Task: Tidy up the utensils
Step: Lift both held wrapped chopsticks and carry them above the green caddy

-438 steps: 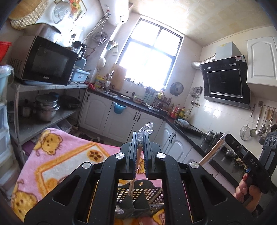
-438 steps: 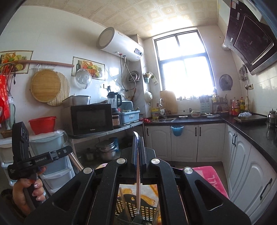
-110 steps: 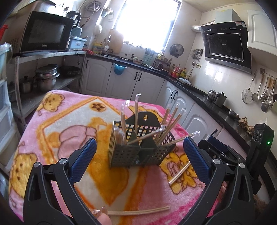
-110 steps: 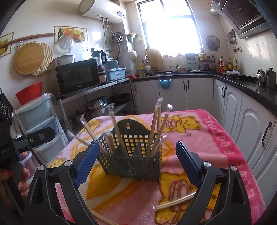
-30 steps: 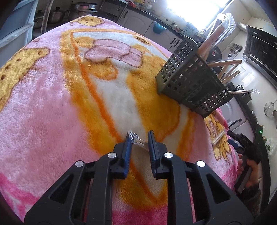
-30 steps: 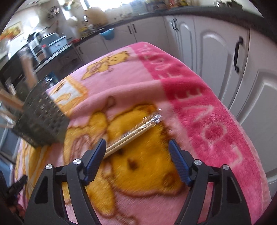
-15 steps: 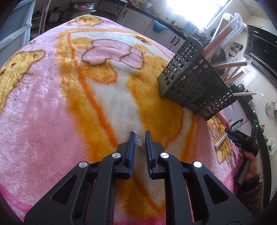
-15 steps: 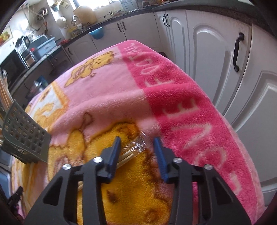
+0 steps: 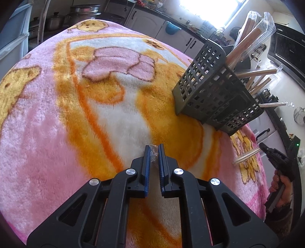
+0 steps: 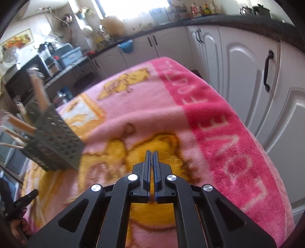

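A dark green mesh utensil basket (image 9: 213, 95) stands on the pink and orange blanket (image 9: 95, 114) and holds several plastic-wrapped chopstick pairs (image 9: 246, 47). My left gripper (image 9: 154, 150) is shut on the clear wrapper end of a chopstick pair (image 9: 153, 153), low over the blanket, in front of the basket. My right gripper (image 10: 152, 154) is shut on another wrapped chopstick pair (image 10: 152, 162); in the left wrist view that pair (image 9: 246, 157) sticks out from the right gripper (image 9: 266, 149) toward the basket. The basket (image 10: 51, 141) shows blurred at the left of the right wrist view.
White kitchen cabinets (image 10: 257, 76) stand close beyond the blanket's right edge. A shelf with metal pots (image 9: 83, 11) is at the far left. The other hand and its gripper handle (image 10: 19, 204) show at lower left.
Both grippers have closed onto their chopstick pairs: the left jaws narrowed around the wrapper end, and the right gripper went from open above its pair to shut on it.
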Demonstrator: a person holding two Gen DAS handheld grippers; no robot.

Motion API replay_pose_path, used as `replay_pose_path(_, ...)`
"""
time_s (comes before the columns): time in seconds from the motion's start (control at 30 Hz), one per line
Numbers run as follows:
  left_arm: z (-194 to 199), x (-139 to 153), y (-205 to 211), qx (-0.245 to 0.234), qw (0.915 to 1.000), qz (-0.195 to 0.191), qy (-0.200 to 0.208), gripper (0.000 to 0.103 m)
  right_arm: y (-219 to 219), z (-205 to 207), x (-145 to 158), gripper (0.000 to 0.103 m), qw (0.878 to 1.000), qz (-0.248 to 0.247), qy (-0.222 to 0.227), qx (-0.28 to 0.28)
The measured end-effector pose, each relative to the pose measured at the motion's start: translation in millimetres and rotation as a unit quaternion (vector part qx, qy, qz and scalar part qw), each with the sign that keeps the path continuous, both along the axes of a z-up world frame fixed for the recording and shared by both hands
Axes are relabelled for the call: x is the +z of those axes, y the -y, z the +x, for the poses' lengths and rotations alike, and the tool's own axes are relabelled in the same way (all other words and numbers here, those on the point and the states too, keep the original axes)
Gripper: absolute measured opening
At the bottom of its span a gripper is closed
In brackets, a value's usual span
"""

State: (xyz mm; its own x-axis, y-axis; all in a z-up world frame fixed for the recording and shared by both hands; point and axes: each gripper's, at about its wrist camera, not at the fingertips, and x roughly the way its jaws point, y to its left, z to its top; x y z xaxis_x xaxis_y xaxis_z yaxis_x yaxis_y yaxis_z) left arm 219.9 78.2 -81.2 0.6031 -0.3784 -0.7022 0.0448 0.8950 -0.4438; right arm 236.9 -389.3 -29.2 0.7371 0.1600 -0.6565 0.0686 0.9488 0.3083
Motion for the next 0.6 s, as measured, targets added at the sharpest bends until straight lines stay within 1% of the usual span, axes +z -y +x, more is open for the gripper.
replay_pose_path(0.13,-3.1,13.8,-0.2,-0.007,0.9998,-0.001,0.021,0.004,-17.1,-13.8,34.1,0.002,0.998,-0.013,0.047,0.029)
replay_pose_path(0.33,-15.2,55.3,9.6,-0.032,0.9968,0.000,0.073,0.003,-43.6,-34.2,84.6,0.002,0.990,-0.023,0.112,0.080)
replay_pose_path(0.43,-23.5,83.8,19.1,-0.050,0.9927,-0.003,0.110,0.003,-60.0,-44.8,108.2,0.002,0.984,-0.031,0.141,0.107)
replay_pose_path(0.6,-31.1,115.8,35.9,-0.076,0.9857,-0.003,0.151,0.003,-83.9,-60.0,135.3,0.002,0.973,-0.049,0.175,0.140)
